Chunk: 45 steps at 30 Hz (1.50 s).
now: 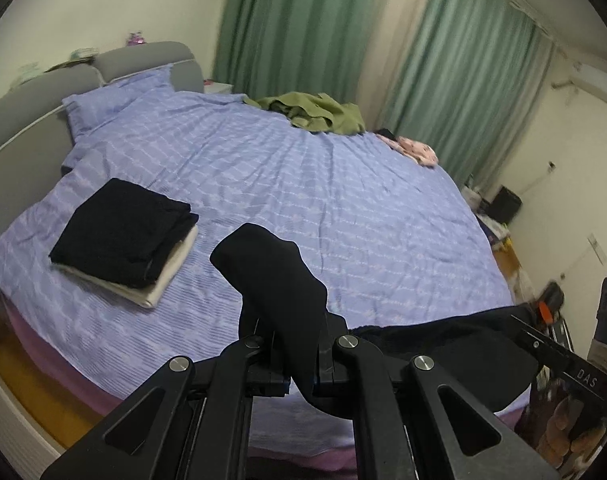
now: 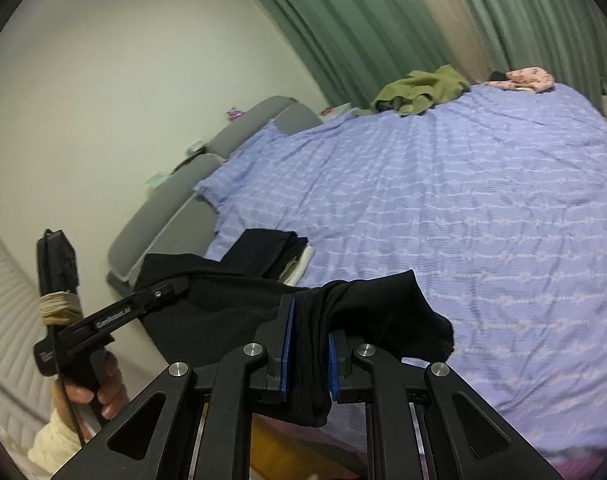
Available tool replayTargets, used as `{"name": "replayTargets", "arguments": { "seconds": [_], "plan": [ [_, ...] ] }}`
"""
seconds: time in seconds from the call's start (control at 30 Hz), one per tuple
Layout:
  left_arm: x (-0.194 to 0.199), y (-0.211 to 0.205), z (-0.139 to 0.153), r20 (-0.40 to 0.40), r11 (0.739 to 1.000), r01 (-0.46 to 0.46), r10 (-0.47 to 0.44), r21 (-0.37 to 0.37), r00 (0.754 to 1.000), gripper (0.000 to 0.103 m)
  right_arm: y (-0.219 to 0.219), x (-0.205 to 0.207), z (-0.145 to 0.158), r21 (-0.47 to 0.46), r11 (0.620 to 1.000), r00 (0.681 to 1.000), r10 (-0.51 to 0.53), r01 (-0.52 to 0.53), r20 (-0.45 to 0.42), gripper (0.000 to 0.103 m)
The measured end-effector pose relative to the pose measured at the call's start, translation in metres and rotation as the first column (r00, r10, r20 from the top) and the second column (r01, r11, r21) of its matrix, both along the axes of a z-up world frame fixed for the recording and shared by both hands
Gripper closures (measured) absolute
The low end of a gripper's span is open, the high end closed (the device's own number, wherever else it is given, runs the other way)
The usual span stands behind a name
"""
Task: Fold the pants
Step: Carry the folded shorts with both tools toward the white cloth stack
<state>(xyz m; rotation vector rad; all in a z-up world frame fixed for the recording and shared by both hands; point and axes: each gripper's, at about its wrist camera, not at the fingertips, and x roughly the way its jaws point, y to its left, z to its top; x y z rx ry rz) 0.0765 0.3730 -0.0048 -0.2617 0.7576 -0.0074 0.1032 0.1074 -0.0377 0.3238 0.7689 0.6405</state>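
A pair of black pants (image 1: pixel 279 280) hangs between my two grippers above the near edge of the bed. My left gripper (image 1: pixel 299 344) is shut on one end of the pants; the cloth stands up past its fingers. My right gripper (image 2: pixel 309 336) is shut on the other end of the black pants (image 2: pixel 367 304), which bunch over its blue pads (image 2: pixel 287 340). The left gripper also shows in the right wrist view (image 2: pixel 159 292), held by a hand at the left with the pants stretched across.
The bed (image 1: pixel 323 200) has a lilac patterned cover. A folded stack of black and cream clothes (image 1: pixel 123 240) lies near its left side. A crumpled green garment (image 1: pixel 315 114) and a pink one (image 1: pixel 417 150) lie at the far edge. Green curtains hang behind.
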Motion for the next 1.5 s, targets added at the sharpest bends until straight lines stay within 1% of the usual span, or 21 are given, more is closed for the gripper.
{"name": "replayTargets", "arguments": {
  "seconds": [0.1,0.17,0.23,0.3,0.4,0.53,0.6,0.67,0.73,0.87,0.93,1.03,1.07,1.1,1.17,1.23,1.3,1.43,1.5],
  "plan": [
    [-0.002,0.028,0.002,0.0,0.999,0.035,-0.035,0.029,0.999,0.095,0.035,-0.014,0.002,-0.004,0.999,0.999,-0.044,0.044,0.006,0.088],
    [-0.002,0.042,0.005,-0.006,0.999,0.038,-0.037,0.015,0.999,0.095,0.056,-0.018,0.005,-0.012,0.998,0.998,-0.055,0.055,-0.005,0.088],
    [-0.003,0.058,0.01,0.012,0.999,0.045,-0.046,0.022,0.999,0.095,0.073,-0.023,0.01,-0.021,0.999,0.999,-0.045,0.045,-0.005,0.088],
    [-0.007,0.067,0.014,0.031,0.999,0.044,-0.045,0.032,0.999,0.095,0.088,-0.024,0.015,-0.042,0.998,0.999,-0.035,0.036,0.009,0.088],
    [-0.009,0.081,0.019,0.051,0.999,0.032,-0.034,0.039,0.998,0.095,0.105,-0.024,0.019,-0.05,0.999,1.0,-0.01,0.01,0.011,0.088],
    [-0.008,0.096,0.022,0.052,0.999,0.004,-0.007,0.054,0.999,0.095,0.126,-0.016,0.022,-0.053,0.998,0.999,0.034,-0.033,0.031,0.088],
    [-0.01,0.107,0.019,0.056,0.998,-0.005,0.002,0.062,0.998,0.095,0.138,-0.015,0.023,-0.049,0.997,0.998,0.058,-0.056,0.028,0.088],
    [-0.01,0.121,0.016,0.054,0.999,-0.012,0.01,0.052,0.998,0.095,0.151,-0.012,0.022,-0.055,0.996,0.996,0.074,-0.072,0.043,0.088],
    [-0.011,0.14,0.011,0.046,0.999,-0.013,0.011,0.042,0.999,0.095,0.162,-0.008,0.021,-0.056,0.995,0.996,0.08,-0.078,0.038,0.088],
    [-0.012,0.182,0.004,0.052,0.999,0.021,-0.023,0.04,0.998,0.095,0.199,-0.009,0.021,-0.062,0.995,0.996,0.083,-0.081,0.031,0.088],
    [-0.008,0.209,0.0,0.052,0.998,0.053,-0.054,0.032,0.997,0.095,0.221,-0.009,0.02,-0.072,0.995,0.997,0.072,-0.069,0.035,0.088],
    [0.004,0.247,0.001,0.053,0.992,0.124,-0.125,0.034,0.991,0.095,0.26,-0.012,0.016,-0.076,0.997,0.999,0.011,-0.009,0.033,0.088],
    [0.009,0.261,0.003,0.045,0.986,0.161,-0.162,0.035,0.986,0.095,0.275,-0.014,0.015,-0.065,0.997,0.999,-0.043,0.044,0.018,0.088],
    [0.014,0.272,0.006,0.045,0.98,0.196,-0.198,0.042,0.979,0.095,0.285,-0.014,0.014,-0.044,0.996,0.997,-0.079,0.079,0.0,0.088],
    [0.024,0.292,0.01,0.046,0.966,0.246,-0.25,0.074,0.967,0.095,0.307,-0.018,0.013,-0.019,0.991,0.991,-0.136,0.136,-0.008,0.088],
    [0.038,0.312,0.014,0.038,0.96,0.272,-0.275,0.069,0.961,0.095,0.324,-0.02,0.013,-0.018,0.985,0.985,-0.171,0.171,-0.006,0.088],
    [0.051,0.328,0.016,0.03,0.956,0.289,-0.29,0.051,0.956,0.095,0.344,-0.02,0.014,-0.008,0.979,0.979,-0.203,0.203,-0.03,0.088],
    [0.076,0.348,0.016,0.025,0.949,0.315,-0.315,0.026,0.949,0.095,0.372,-0.015,0.013,-0.031,0.979,0.978,-0.204,0.203,-0.041,0.088],
    [0.096,0.359,0.014,-0.001,0.951,0.308,-0.308,-0.01,0.951,0.095,0.381,-0.007,0.011,-0.035,0.98,0.979,-0.197,0.196,-0.047,0.088]
  ]
}}
